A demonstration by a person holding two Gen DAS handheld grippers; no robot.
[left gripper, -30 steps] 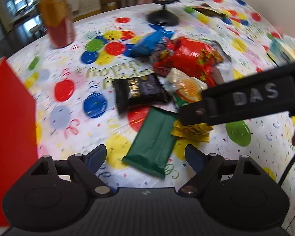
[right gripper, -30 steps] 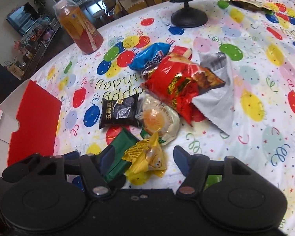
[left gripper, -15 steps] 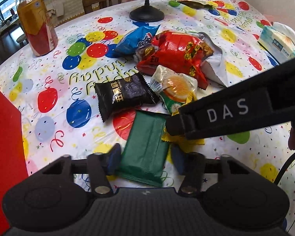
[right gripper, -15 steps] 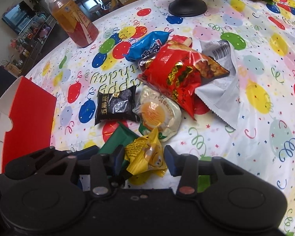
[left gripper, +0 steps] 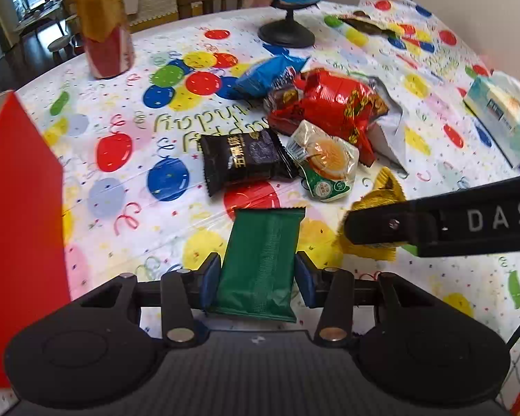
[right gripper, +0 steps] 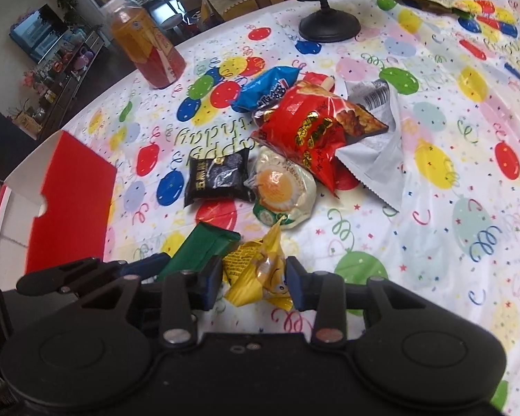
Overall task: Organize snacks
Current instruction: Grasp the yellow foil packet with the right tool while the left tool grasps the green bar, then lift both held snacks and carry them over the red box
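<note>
both grippers have just been closing: left gripper (left gripper: 258, 274) pinches the green packet (left gripper: 260, 260), right gripper (right gripper: 254, 279) the yellow packet (right gripper: 260, 270), probably bound for the red box (right gripper: 69, 204) at the table's left edge.

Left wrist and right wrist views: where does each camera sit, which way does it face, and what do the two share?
Left wrist: on the left tongs, looking forward and down at the snack pile; its blue pads clamp the green packet, and the right tongs' arm marked DAS crosses at right.
Right wrist: on the right tongs, facing likewise; its pads grip the yellow packet, with the left tongs' fingers at lower left.
Shared: green packet, yellow packet, black packet, red bag, globe base, red box.
</note>
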